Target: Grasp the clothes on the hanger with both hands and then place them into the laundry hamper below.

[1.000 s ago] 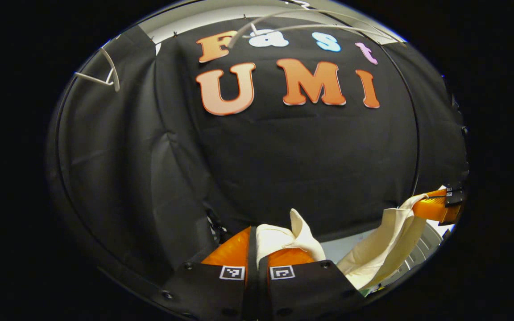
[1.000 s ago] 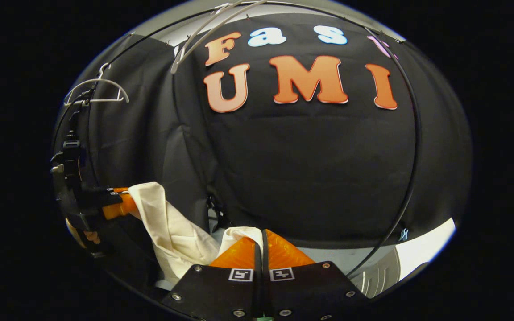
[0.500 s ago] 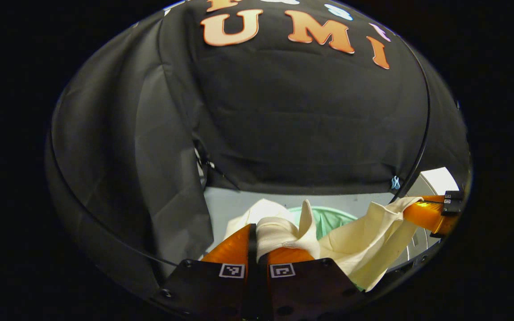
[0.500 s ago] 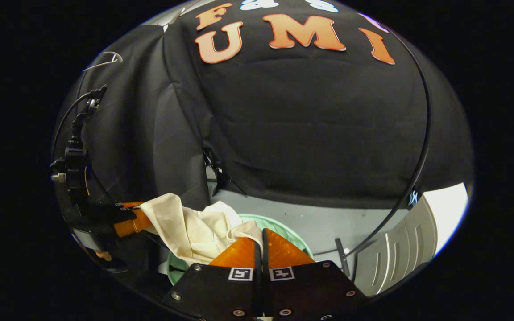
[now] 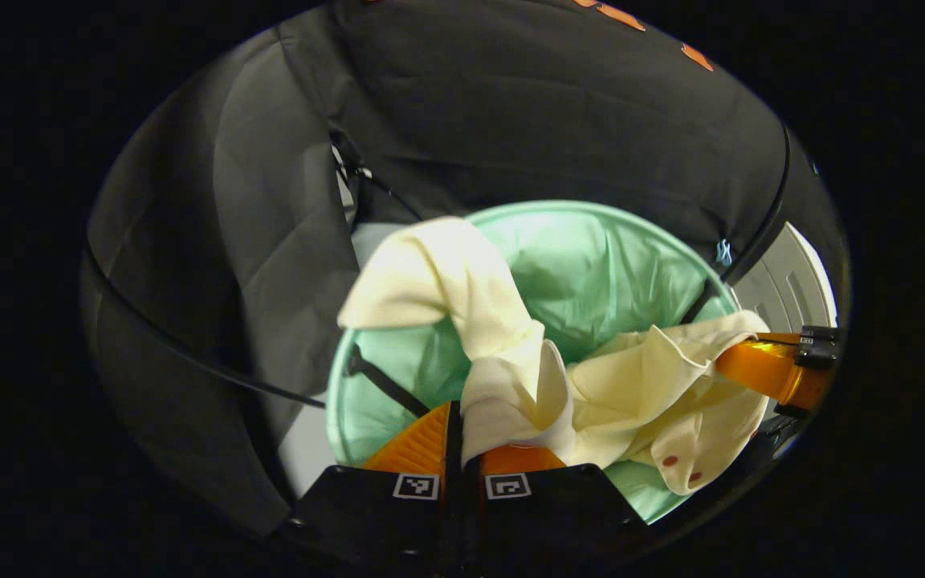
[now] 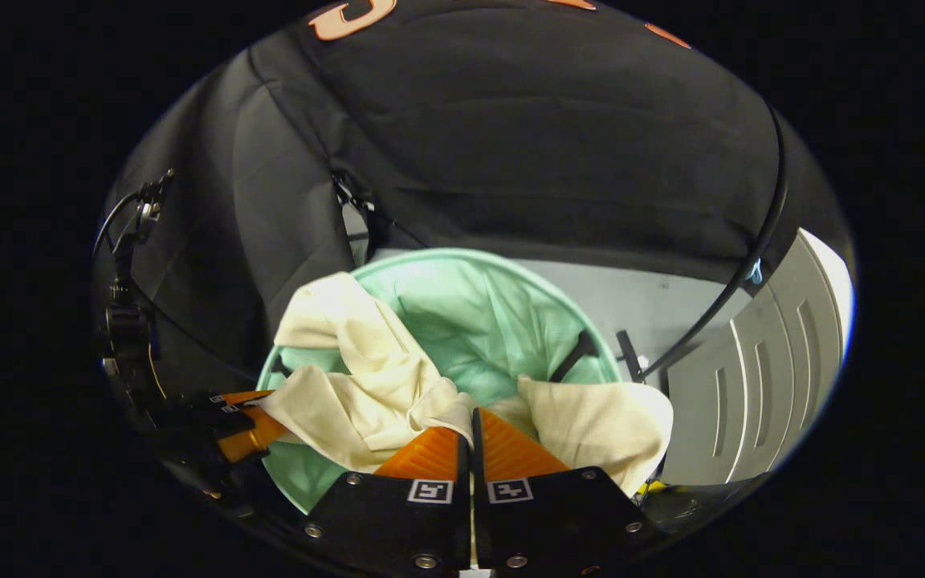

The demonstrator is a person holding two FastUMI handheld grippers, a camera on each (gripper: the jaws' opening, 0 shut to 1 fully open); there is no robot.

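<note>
- The laundry hamper [image 5: 591, 249] — its near rim is covered by the cream garment [image 5: 470, 297] and cut off low in the left gripper view.
- The right gripper [image 5: 751, 371] — partly cut off at that view's edge.
- The left gripper [image 6: 258, 421] — its fingertips are buried in cloth in the right gripper view.

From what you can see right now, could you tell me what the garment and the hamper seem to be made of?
The cream garment looks like a thin matte woven cloth, perhaps cotton: it creases and drapes limply. The mint hamper seems to be light fabric with a slight sheen, wrinkled along its wall under a stiffer rim.
</note>
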